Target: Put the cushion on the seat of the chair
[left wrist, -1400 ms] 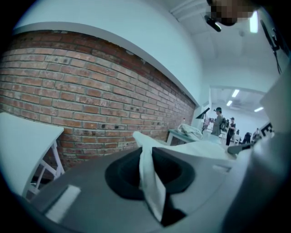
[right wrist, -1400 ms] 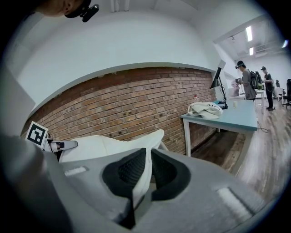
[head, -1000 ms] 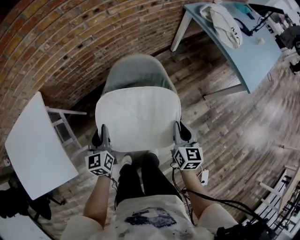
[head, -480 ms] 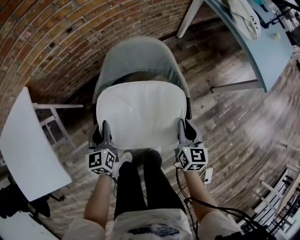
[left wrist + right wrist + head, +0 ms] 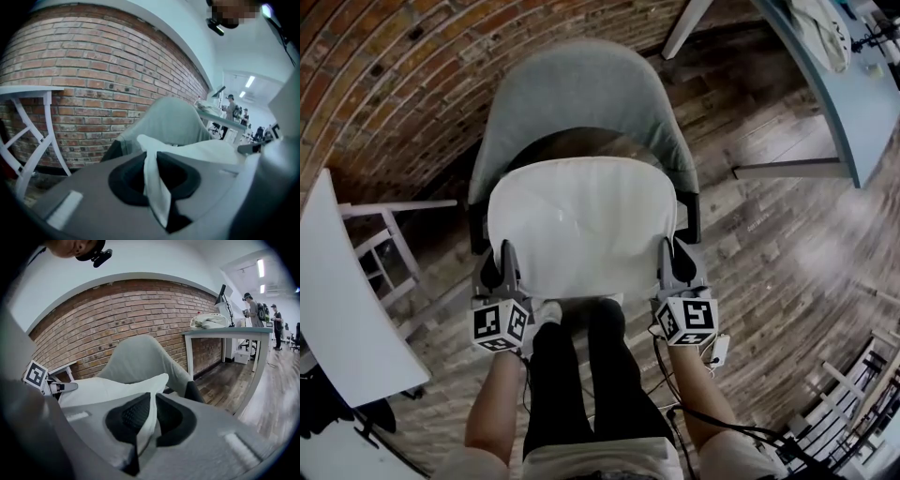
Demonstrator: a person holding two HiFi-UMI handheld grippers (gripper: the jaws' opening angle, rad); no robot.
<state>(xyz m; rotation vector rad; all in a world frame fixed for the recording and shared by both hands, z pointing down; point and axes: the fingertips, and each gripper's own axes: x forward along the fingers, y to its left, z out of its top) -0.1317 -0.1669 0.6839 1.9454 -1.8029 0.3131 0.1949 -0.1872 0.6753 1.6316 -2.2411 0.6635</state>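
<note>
Brick wall (image 5: 375, 84) behind, wood floor (image 5: 769, 253) below, white desk (image 5: 337, 309) at left. White cushion (image 5: 581, 225) spread level over seat of grey chair (image 5: 581, 94); contact with seat unclear. Left gripper (image 5: 503, 255) pinched shut on cushion's left front corner, right gripper (image 5: 671, 255) on right front corner, fabric squeezed between pads.

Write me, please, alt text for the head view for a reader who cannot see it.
A left gripper and a right gripper each clamp a near corner of a flat white fabric cushion over a grey upholstered chair, beside a red brick wall.
</note>
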